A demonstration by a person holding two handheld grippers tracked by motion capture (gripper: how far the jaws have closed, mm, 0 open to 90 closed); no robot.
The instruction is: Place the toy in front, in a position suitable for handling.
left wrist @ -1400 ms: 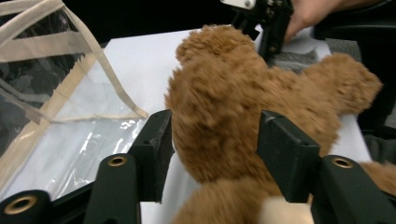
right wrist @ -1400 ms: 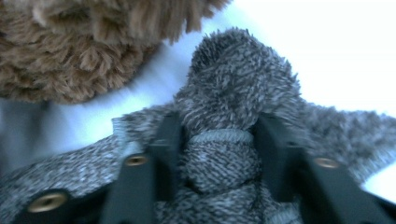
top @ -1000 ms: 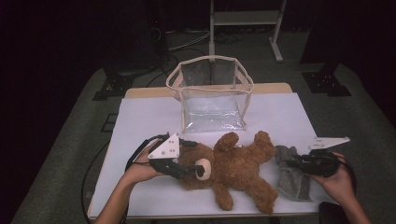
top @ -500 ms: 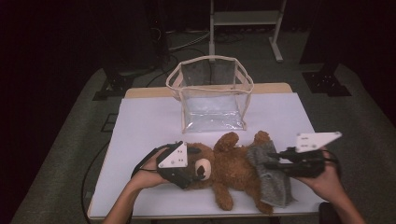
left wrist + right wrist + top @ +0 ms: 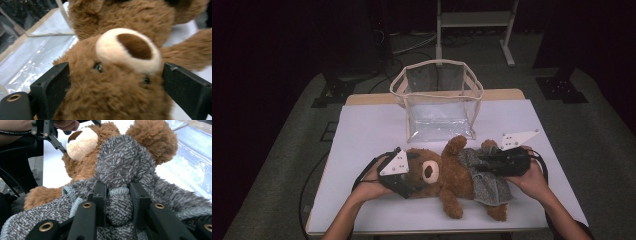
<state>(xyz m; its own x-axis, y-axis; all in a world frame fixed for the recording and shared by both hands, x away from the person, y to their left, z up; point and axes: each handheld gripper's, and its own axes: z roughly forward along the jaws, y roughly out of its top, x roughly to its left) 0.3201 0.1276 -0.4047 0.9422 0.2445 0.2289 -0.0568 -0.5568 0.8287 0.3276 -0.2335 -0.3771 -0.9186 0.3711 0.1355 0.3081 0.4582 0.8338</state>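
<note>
Right gripper view: bear [image 5: 82,157] half under sweater [image 5: 125,167]

Two black hand-held grippers are seen, the left gripper [image 5: 412,186] and the right gripper [image 5: 482,164], each topped by a grey three-cornered plate dotted with small holes. A black cable is trailed from each. Flat black jaws are shown in the gripper views (brass-coloured rivets set into the linkages). The forearms are bare.

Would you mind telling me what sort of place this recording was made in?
Probably a lab or studio set up for recording: a white-topped table stands on grey carpet amid dark surroundings, with cables and a metal stand behind.
</note>
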